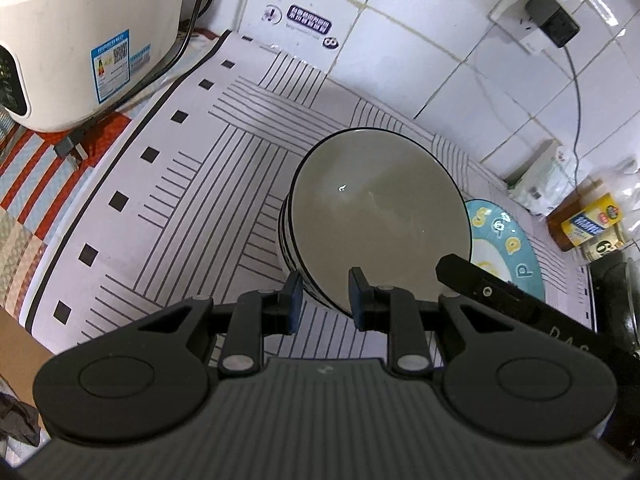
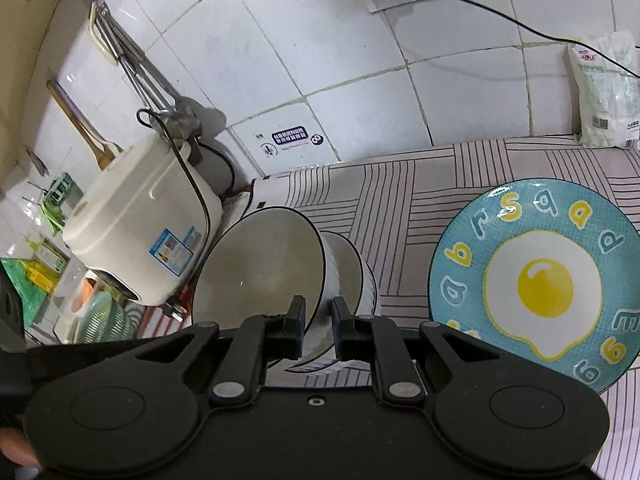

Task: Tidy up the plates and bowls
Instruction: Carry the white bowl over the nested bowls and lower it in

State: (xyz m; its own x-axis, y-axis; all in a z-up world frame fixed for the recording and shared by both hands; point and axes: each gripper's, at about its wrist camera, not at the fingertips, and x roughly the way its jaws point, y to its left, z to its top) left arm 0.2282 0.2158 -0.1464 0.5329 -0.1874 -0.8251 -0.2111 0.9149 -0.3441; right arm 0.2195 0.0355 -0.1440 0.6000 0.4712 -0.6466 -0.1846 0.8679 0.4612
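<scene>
Left tongs (image 1: pixel 325 300): narrowed around the near rim of the top bowl (image 1: pixel 376 220), one pad either side; can't tell if they actually pinch it.
Right tongs (image 2: pixel 318 326): same deal, pads straddling the rim of that bowl (image 2: pixel 260 268), which is tipped up on edge.
Top bowl: pale inside, dark rim, nothing in it as far as I can see, leaning on the bowl stack (image 2: pixel 352 268).
Bowl stack: white bowls nested upright on the counter (image 1: pixel 192 168), on a striped mat.
Plate (image 2: pixel 536 280): teal with a fried-egg picture and letters, flat on the counter just right of the bowls, nothing on it.
Rice cooker (image 2: pixel 136 232): white, lid shut, further back left by the tiled wall.
Bag (image 2: pixel 608 92): white, leaning on the wall, far right.
</scene>
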